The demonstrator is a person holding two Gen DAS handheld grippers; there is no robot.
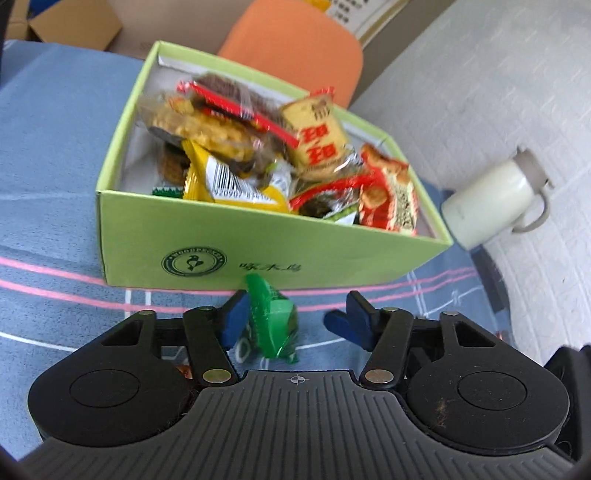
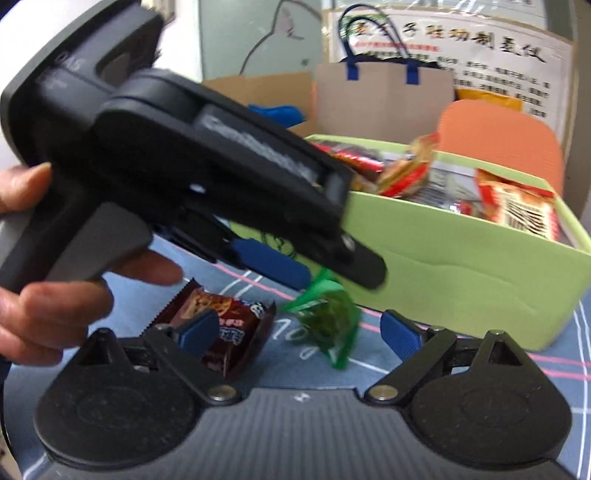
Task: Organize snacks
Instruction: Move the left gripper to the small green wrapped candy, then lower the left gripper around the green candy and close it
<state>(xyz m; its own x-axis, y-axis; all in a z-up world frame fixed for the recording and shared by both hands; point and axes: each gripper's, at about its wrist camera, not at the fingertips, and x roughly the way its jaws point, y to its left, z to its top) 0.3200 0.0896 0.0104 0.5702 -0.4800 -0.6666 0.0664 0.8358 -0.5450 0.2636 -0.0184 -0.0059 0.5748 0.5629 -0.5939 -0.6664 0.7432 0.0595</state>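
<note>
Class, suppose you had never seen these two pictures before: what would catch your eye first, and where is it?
First, the light green box heaped with bright snack packets, standing on the blue cloth. Next, the green packet in front of the box, between the open fingers of the left tool. In the right wrist view, a brown chocolate packet lies by the right tool.

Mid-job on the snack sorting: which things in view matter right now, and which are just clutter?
Job:
green box of snacks
green packet between the left gripper's open fingers
brown packet by the right gripper

Clutter:
white jug
orange chair
paper bag
cardboard boxes
</note>
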